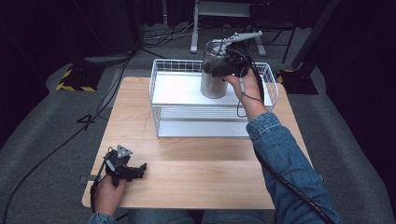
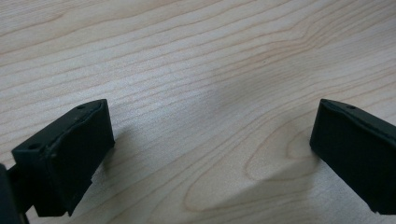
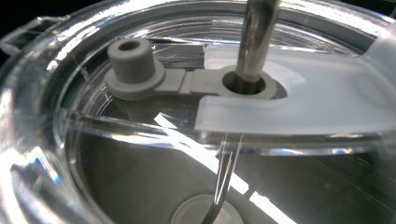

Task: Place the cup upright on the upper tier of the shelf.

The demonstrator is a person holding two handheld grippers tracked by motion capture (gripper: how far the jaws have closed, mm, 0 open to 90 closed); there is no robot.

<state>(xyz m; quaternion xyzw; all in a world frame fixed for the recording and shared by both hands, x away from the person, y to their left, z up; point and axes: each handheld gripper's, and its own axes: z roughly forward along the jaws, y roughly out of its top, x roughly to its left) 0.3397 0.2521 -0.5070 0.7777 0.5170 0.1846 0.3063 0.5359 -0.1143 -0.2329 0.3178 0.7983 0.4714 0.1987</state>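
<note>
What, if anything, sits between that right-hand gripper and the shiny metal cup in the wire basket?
Nothing visible does. In the high view the right gripper is already at the rim of the metal cup, which stands in the wire basket. Its own view looks closely down on the clear lid, with a straw through it.

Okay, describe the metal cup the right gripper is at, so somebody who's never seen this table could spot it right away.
On the wooden table, look to the far side for the white wire basket. Inside it, toward its right end, stands a tall steel tumbler, with the right gripper at its top. It has a clear lid with a metal straw through a grey stopper.
</note>
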